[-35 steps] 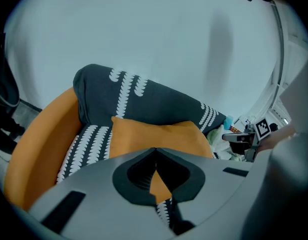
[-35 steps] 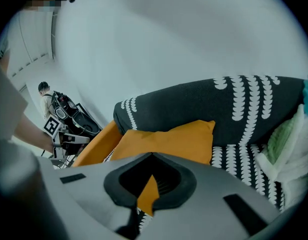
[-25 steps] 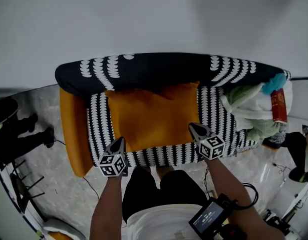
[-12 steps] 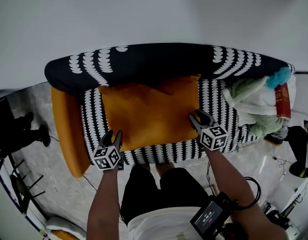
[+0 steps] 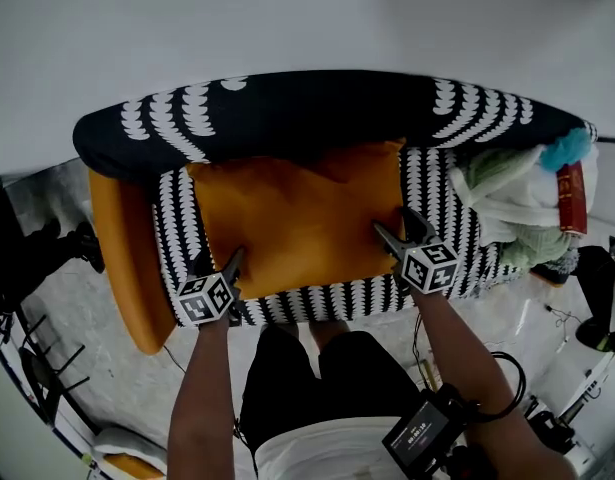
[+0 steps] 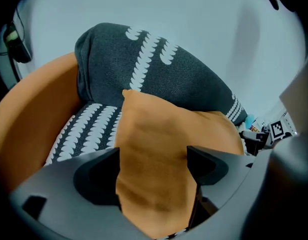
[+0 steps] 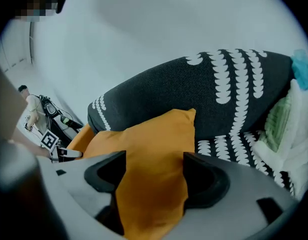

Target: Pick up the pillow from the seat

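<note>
An orange pillow (image 5: 297, 218) lies on the black-and-white patterned seat (image 5: 439, 193) of a small sofa, leaning against the dark backrest (image 5: 307, 113). My left gripper (image 5: 219, 260) is at the pillow's front left corner and its jaws are opening. In the left gripper view the pillow (image 6: 154, 134) fills the gap of that gripper (image 6: 152, 156). My right gripper (image 5: 397, 226) is at the pillow's right edge, jaws also opening. In the right gripper view the pillow's edge (image 7: 148, 144) runs between the jaws of that gripper (image 7: 154, 159). I see neither pair of jaws pressing on the cloth.
An orange armrest (image 5: 117, 258) closes the sofa's left end. A heap of white and green cloth (image 5: 507, 208) and a red book (image 5: 572, 198) fill its right end. Dark stands (image 5: 27, 258) and cables sit on the floor at the left.
Both grippers have moved forward from the seat's front edge onto the pillow's corners. Their jaws, shut a second ago, now stand wide around the pillow's cloth.
</note>
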